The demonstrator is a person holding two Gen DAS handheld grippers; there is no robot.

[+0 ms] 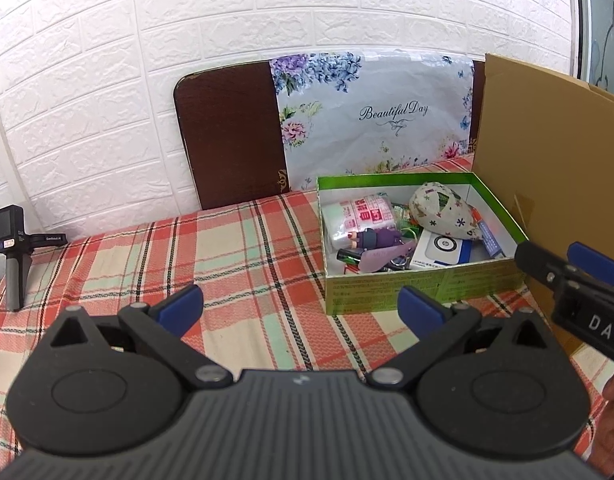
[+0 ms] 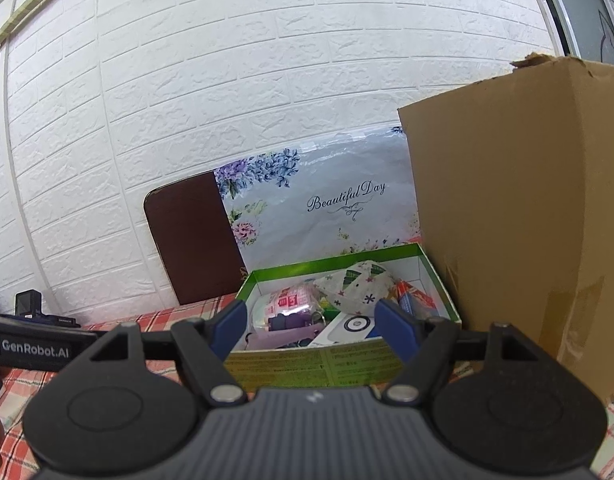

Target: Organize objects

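Left gripper point(image 1: 301, 306) hovers over plaid tabletop point(image 1: 147, 264), fingers spread wide, nothing between them. Right gripper point(image 2: 315, 330) likewise spread and empty, near front wall of green box point(image 1: 427, 286). Box sits open-topped, packed with floral pouch point(image 1: 443, 210), plastic packet point(image 1: 359, 216), white device point(image 1: 443, 248). Tall cardboard carton point(image 2: 519, 216) just beside box's right edge. Floral bag point(image 1: 371, 120) and brown board point(image 1: 231, 136) lean on white brick wall point(image 1: 227, 20). Small camera point(image 1: 5, 228) stands at far left edge.

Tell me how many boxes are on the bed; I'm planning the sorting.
2: the green box on the plaid cover, holding small items, and the tall cardboard box to its right. Others may be out of view.
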